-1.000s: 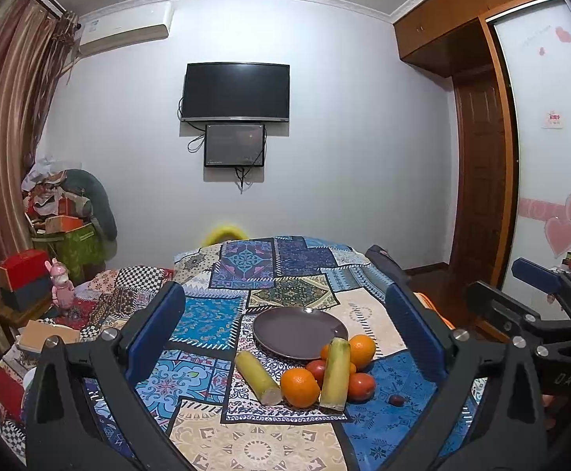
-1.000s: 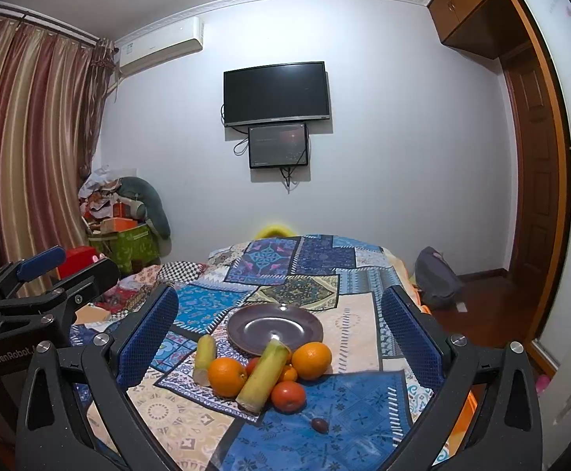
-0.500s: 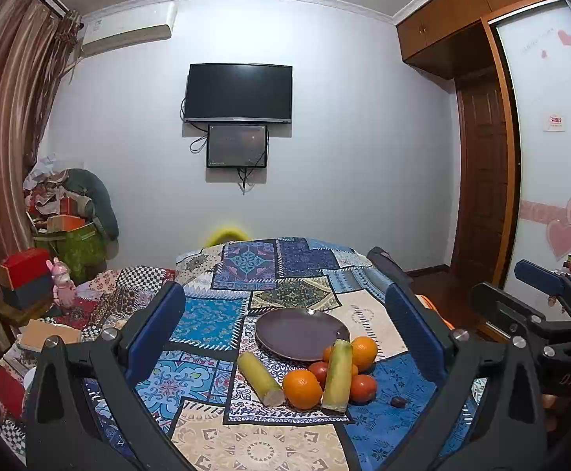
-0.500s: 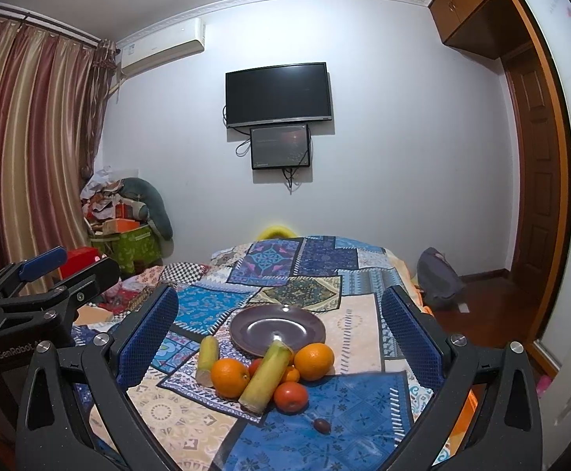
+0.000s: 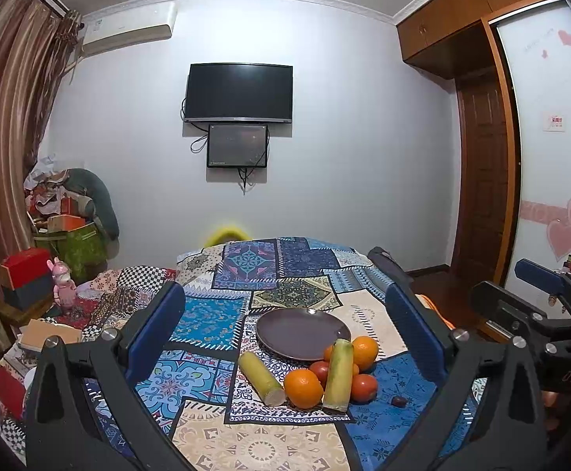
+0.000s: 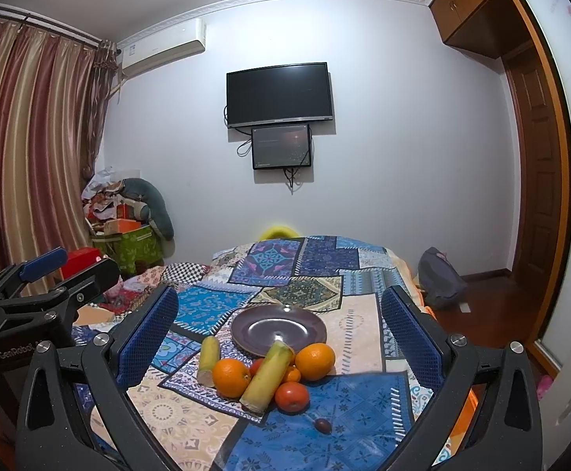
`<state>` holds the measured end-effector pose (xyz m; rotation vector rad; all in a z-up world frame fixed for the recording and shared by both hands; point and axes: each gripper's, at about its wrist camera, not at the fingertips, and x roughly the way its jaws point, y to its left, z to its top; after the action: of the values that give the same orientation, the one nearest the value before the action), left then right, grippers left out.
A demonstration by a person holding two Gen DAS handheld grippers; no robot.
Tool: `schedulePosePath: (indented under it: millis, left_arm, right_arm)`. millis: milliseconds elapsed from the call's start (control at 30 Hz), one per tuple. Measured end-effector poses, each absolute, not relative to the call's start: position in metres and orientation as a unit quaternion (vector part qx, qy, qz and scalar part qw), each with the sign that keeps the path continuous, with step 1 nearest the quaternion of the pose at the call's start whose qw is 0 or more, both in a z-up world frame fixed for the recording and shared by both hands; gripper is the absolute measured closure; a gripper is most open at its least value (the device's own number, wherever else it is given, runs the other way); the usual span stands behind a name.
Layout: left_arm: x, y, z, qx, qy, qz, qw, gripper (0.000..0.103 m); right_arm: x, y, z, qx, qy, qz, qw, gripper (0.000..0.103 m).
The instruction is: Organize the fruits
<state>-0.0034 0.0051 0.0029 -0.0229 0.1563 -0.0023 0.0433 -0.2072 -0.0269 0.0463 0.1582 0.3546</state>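
Note:
A dark round plate [image 5: 303,331] [image 6: 279,328] lies on the patchwork cloth [image 5: 222,314]. In front of it is a heap of fruit: two oranges [image 5: 303,387] [image 6: 231,377], red tomatoes [image 5: 364,387] [image 6: 291,396] and two yellow-green cane pieces [image 5: 261,376] [image 6: 267,375]. A small dark fruit [image 5: 398,400] [image 6: 322,425] lies apart at the right. My left gripper [image 5: 285,337] is open and empty, held above and short of the heap. My right gripper [image 6: 279,337] is open and empty too, and shows in the left wrist view [image 5: 540,314].
The cloth covers a bed or table that ends at the far wall under a TV [image 5: 238,93]. Clutter, boxes and a green bag [image 5: 77,243] stand at the left. A dark bag [image 6: 440,276] lies on the floor at the right by a wooden door [image 5: 482,180].
Both views have drifted slightly; the fruit and plate sit a little lower and to the right in frame. Both grippers stay open and nothing on the cloth has moved.

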Motion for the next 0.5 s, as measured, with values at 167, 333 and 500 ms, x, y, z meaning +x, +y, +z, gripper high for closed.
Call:
schedulePosePath:
  millis: [167, 333, 500]
  left_arm:
    - [-0.0034, 0.0051, 0.0028, -0.012, 0.078, -0.002, 0.997, 0.0]
    - [-0.0048, 0.003, 0.003, -0.011, 0.075, -0.001, 0.997, 0.0]
    - [-0.0054, 0.0015, 0.0028, -0.009, 0.074, 0.0, 0.997, 0.0]
  right_arm:
    - [0.0438, -0.2077, -0.0261, 0.023, 0.079, 0.176, 0.981, 0.0]
    - [0.0444, -0.2084, -0.0267, 0.022, 0.078, 0.175, 0.981, 0.0]
    - [0.044, -0.2089, -0.0265, 0.021, 0.079, 0.176, 0.981, 0.0]
